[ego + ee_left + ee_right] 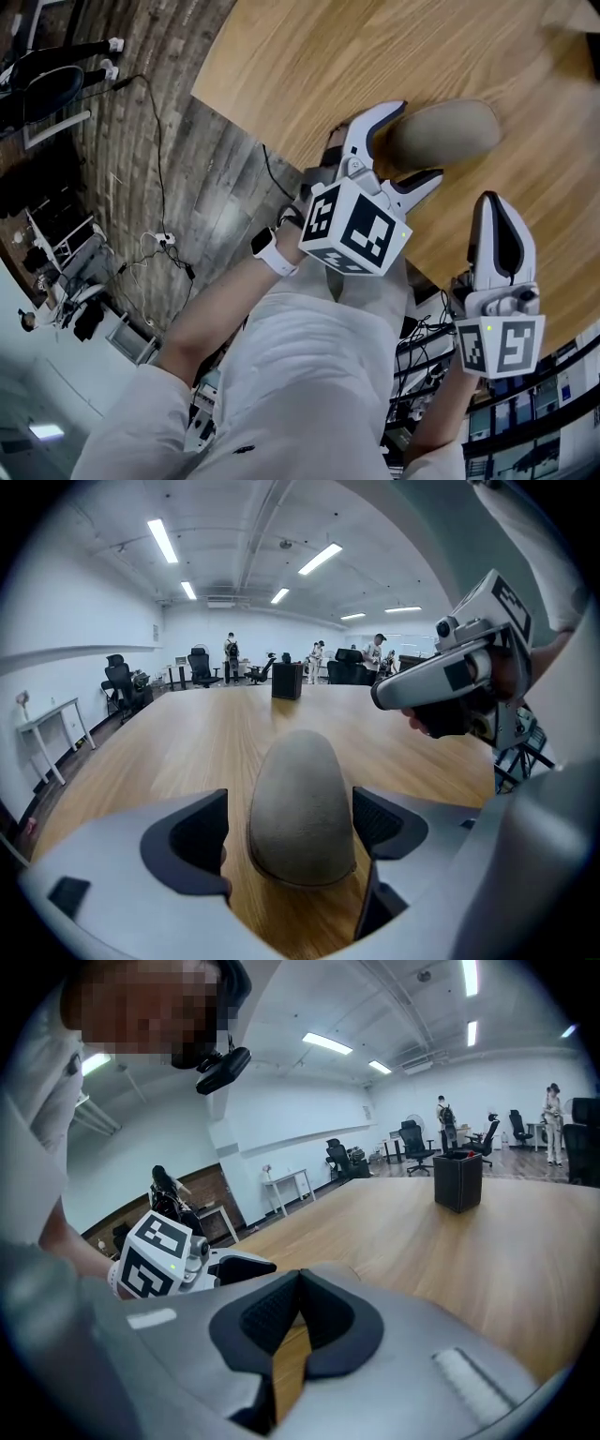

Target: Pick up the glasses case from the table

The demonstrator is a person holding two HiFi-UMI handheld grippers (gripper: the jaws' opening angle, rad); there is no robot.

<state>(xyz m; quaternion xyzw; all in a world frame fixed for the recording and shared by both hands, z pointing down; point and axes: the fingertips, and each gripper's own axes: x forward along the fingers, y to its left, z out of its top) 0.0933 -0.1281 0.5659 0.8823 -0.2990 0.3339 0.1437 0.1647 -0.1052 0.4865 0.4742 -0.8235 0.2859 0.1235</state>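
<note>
The glasses case (450,131) is a grey-tan oval pouch lying flat on the wooden table (309,56). My left gripper (419,141) straddles its near end with the jaws open, one finger on each side. In the left gripper view the case (300,799) fills the gap between the dark pads (380,817), with a sliver of wood showing on both sides, so nothing presses on it. My right gripper (490,202) hangs shut and empty over the table to the right of the case; its pads (323,1321) meet in the right gripper view.
A black box (457,1180) stands far down the table, also seen as the box (287,681) in the left gripper view. The table's near edge (272,141) runs close to the left hand; below it are plank floor and cables (155,141). People and office chairs (117,679) stand at the back.
</note>
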